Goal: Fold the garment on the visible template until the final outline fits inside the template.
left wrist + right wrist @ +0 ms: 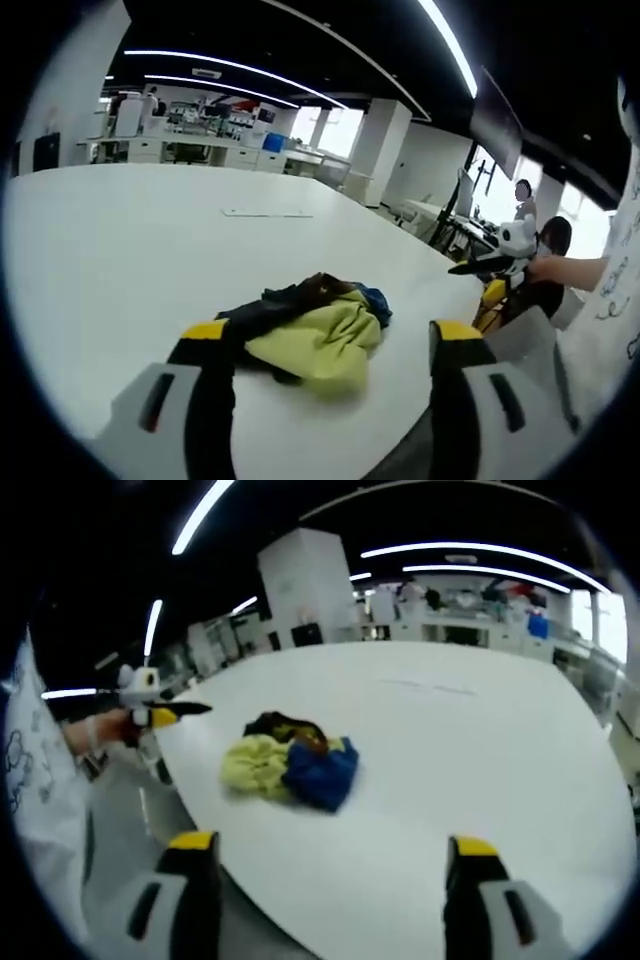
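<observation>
Yellow-tipped fingers (205, 335) of the left gripper (330, 345) stand apart and empty in the left gripper view, just short of the garment (310, 335), a crumpled heap of yellow, dark and blue cloth near the desk (120, 240) edge. Faint template (266, 213) lines show farther back on the white top, well apart from the heap. At right, a hand holds the other gripper off the desk.

Right gripper view: the right gripper (335, 852) has its fingers (475, 850) wide apart, holding nothing, above the near desk (480, 760) edge. Garment (290, 760) lies bunched ahead; the template (428, 688) is a faint mark beyond it. From the left the other gripper (165, 714) points in over the edge.

Folding looks not yet begun. Next move likely calls for both grippers to close in, pinch the cloth, carry it to the template and spread it flat.
</observation>
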### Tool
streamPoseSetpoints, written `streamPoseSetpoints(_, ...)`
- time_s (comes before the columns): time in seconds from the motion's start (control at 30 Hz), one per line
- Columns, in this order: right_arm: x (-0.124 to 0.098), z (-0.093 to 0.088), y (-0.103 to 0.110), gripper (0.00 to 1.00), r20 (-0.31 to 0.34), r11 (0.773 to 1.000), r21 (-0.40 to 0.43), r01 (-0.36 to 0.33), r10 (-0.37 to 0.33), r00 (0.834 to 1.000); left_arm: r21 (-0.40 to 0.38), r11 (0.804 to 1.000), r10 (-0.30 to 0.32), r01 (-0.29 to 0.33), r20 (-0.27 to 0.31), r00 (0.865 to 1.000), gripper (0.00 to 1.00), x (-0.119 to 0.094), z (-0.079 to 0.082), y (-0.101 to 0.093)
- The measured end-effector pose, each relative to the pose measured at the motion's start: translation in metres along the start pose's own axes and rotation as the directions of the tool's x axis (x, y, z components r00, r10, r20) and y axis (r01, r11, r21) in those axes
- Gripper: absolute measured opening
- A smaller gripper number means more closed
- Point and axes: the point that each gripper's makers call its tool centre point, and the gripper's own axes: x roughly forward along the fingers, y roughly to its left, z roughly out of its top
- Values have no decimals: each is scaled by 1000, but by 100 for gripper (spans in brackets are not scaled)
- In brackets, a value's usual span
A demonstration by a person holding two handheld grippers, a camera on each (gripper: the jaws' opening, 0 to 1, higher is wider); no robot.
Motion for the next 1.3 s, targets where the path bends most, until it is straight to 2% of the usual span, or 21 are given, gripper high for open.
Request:
streamPoseSetpoints(0.2,-1,-5,-1,92,-9,1000,16,3,-3,1000,32,999,-22,23,-37,999,75,7,-3,-3)
streamPoseSetpoints(0.4,-1,-7,-2,90,-16,999,33,5,-4,1000,68,996,-51,59,-105,993,74,14,-11,-11)
streamPoseSetpoints(0.6,0,-8,-2,90,-21,999,38,6,-5,1000,72,995,-60,68,-114,992,73,17,-10,-13)
streamPoseSetpoints(1.1,13,3,-4,87,-25,999,32,-15,16,1000,119,991,-46,63,-137,990,69,17,-4,6)
streamPoseSetpoints(1.3,26,11,-2,76,-24,999,36,-40,41,999,129,989,-46,71,-186,981,64,22,-7,12)
